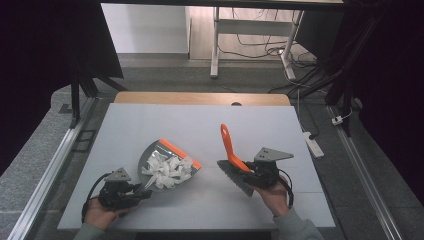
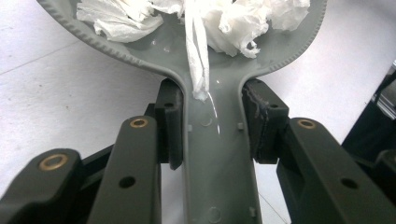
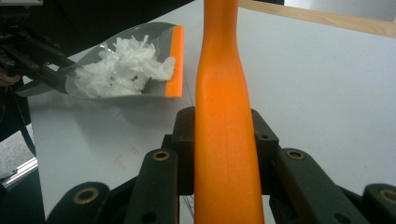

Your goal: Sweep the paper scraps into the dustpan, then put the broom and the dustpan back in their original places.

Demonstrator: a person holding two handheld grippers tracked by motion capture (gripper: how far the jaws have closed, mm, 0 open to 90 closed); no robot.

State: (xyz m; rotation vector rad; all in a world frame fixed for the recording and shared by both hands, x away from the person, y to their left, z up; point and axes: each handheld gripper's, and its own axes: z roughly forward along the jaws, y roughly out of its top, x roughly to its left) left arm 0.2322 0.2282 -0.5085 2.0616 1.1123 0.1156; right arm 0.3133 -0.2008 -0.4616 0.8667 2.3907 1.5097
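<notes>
Left gripper point(image 1: 142, 192) pinches dustpan point(image 1: 167, 165) handle, lower left; paper scraps point(image 1: 167, 169) inside. Right gripper point(image 1: 247, 172) clamps brush point(image 1: 231, 150), lower centre-right, handle pointing up-frame; pan mouth faces brush.

My left gripper point(image 1: 142, 192) sits low at the near left of the table, my left hand point(image 1: 102, 212) wrapped around its body from behind, forearm coming in from the bottom edge. Its jaws are clamped on the dustpan handle point(image 2: 217, 154), pads pressed to both sides. My right gripper point(image 1: 245, 170) is further right, held by my right hand point(image 1: 275, 195), with its jaws closed around the orange brush handle point(image 3: 224, 135).
</notes>
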